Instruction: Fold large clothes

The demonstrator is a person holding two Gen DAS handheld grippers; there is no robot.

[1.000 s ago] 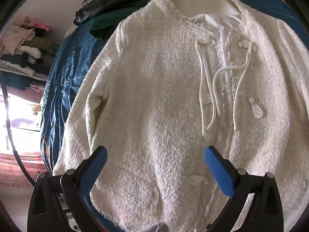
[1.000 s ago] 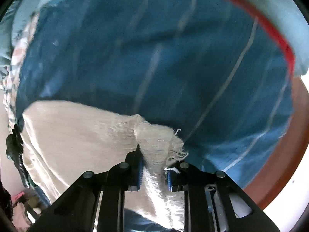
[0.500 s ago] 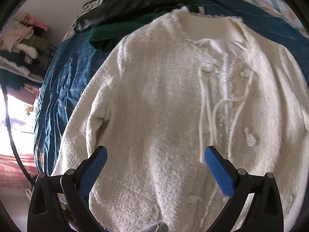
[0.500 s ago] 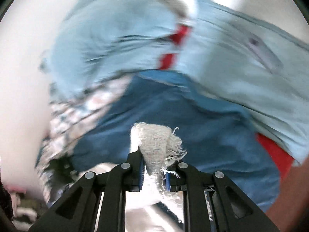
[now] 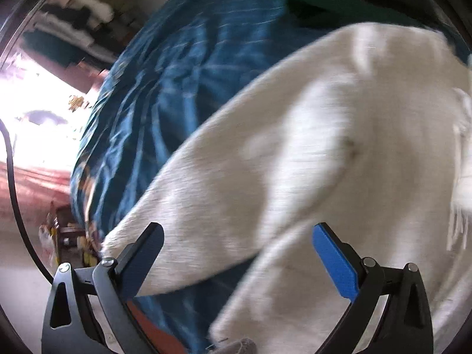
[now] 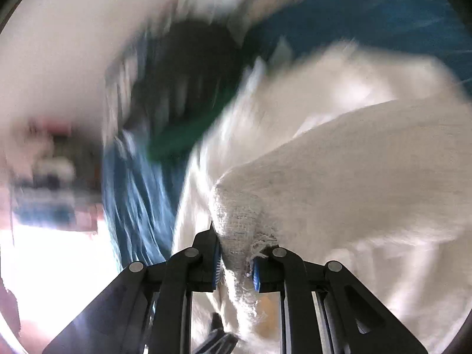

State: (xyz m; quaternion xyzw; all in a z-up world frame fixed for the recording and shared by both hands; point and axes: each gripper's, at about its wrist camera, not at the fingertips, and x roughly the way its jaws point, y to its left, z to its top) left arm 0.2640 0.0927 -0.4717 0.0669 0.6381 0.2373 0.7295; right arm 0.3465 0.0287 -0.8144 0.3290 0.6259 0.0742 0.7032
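On the blue striped bedspread (image 5: 165, 67), we see the cream-white tweed jacket (image 5: 339, 135) spread out, its woolly cloth filling most of the left wrist view. 1 sleeve (image 5: 206, 206) runs down toward the lower left, its cuff end close to the left finger of our left gripper (image 5: 237, 253). That gripper's 2 blue-padded fingers (image 5: 333, 262) stand wide apart above the sleeve and the jacket's body, and nothing sits between them. The picture is smeared, so we cannot tell whether the fingers touch the cloth.

In the right wrist view, our right gripper (image 6: 236, 262) is pressed together on a frayed cuff (image 6: 239, 224) of the same jacket (image 6: 368, 162); the coarse weave bunches up above the fingers and loose threads hang at the right finger. The rest of the jacket billows to the right and above, with the blue bedspread (image 6: 132, 194) showing to the left of it and at the top right.

Beyond the jacket, a dark green garment (image 6: 183, 138) and a black garment (image 6: 191, 56) lie on the bed, both heavily blurred. In the left wrist view the green garment (image 5: 312, 3) shows at the top. A pile of folded clothes (image 5: 79, 8) sits at the upper left, and a black cable (image 5: 14, 185) curves down the left edge beside a bright, washed-out patch.
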